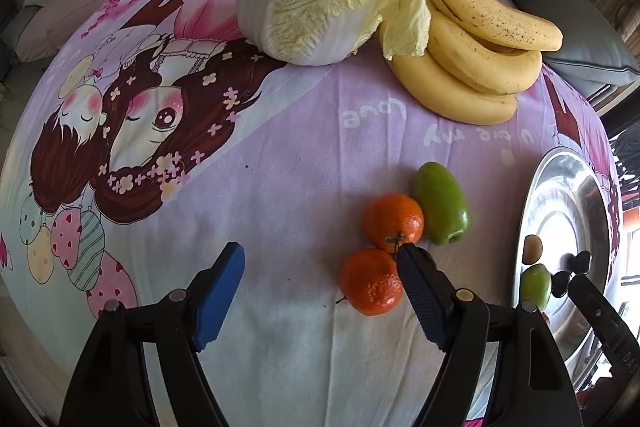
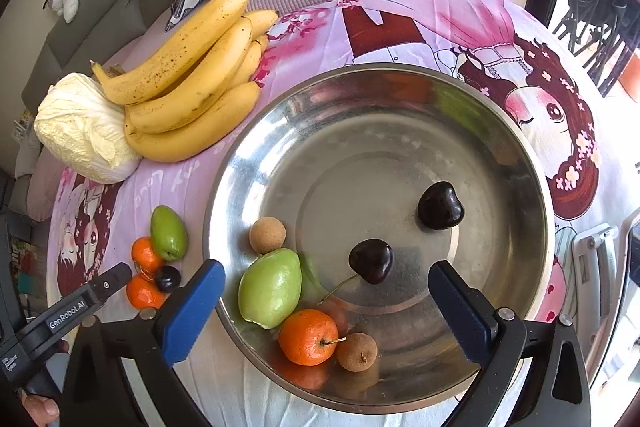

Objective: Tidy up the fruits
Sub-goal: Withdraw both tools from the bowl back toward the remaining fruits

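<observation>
tangerines (image 1: 393,223) – two on the table cloth beside a green fruit (image 1: 441,203) – look light, soft-skinned, apt to roll; grip gently across the middle. left tool (image 1: 320,259) and right tool (image 2: 326,277) both gape, empty – right over the bowl (image 2: 520,155).

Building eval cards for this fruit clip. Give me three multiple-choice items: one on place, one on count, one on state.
1. Where is the bunch of bananas?
A in the bowl
B on the cloth beside the cabbage
C in a gripper

2. How many oranges lie in the metal bowl?
A one
B three
C none

3. How is the right gripper?
A shut on a cherry
B shut on an orange
C open, holding nothing

Key: B, the bananas touch the cabbage outside the bowl; A, a single orange there; C, its fingers stand wide apart.
</observation>
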`<state>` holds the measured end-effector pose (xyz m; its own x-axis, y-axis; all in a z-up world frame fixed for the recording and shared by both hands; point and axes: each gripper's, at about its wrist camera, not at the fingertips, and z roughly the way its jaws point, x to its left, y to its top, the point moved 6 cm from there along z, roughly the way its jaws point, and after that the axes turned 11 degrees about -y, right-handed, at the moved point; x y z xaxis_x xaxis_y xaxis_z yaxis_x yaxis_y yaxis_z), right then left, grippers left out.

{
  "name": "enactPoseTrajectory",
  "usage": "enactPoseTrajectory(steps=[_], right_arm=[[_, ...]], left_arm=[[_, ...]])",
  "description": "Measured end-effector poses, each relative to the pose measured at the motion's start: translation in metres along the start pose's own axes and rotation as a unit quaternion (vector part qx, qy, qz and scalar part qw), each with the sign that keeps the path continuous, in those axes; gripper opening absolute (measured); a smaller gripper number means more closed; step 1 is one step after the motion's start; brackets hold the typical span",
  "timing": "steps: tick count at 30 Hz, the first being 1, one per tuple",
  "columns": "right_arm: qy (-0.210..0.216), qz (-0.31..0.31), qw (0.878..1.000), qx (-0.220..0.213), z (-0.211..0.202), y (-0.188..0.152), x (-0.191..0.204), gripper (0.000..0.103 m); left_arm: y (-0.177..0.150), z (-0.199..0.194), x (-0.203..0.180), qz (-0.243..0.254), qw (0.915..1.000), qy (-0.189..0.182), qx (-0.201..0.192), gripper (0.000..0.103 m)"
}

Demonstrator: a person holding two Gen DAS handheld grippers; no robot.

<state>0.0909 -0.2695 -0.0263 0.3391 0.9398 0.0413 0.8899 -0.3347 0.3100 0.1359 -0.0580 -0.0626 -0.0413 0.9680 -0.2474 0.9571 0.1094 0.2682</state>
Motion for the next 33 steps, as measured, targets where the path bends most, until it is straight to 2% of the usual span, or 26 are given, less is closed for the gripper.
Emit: enactPoseTrajectory(steps=[8, 17, 24, 28, 31, 33], right_arm=[[-0.019, -0.021, 1.0, -0.006, -0.007, -0.002, 0.008, 0.103], [-0.021, -0.054, 0.998, -0.031, -0.023, -0.004, 0.035, 0.103], [-0.018, -0.098, 0.995, -0.027, -0.025, -0.012, 0.064, 0.103], [-0.012, -0.121, 0.992, -0.024, -0.029, -0.021, 0.079, 0.103], [-0.01, -0.139, 0.99, -0.022, -0.031, -0.025, 0.088, 0.103], [-0.009, -0.146, 0.989, -0.022, -0.032, -0.028, 0.093, 0.103]], left_arm=[[0.0, -0.007, 0.017, -0.017, 0.9994, -0.03, -0.009, 0.08], [0.002, -0.031, 0.036, -0.023, 0.9989, -0.022, -0.034, 0.08], [-0.007, -0.035, 0.038, -0.014, 0.9997, 0.001, -0.022, 0.08], [-0.014, -0.036, 0.033, -0.001, 1.0, -0.002, -0.005, 0.08], [-0.02, -0.033, 0.033, 0.005, 0.9998, 0.008, 0.015, 0.08], [-0.022, -0.034, 0.034, 0.008, 0.9998, 0.012, 0.015, 0.08]])
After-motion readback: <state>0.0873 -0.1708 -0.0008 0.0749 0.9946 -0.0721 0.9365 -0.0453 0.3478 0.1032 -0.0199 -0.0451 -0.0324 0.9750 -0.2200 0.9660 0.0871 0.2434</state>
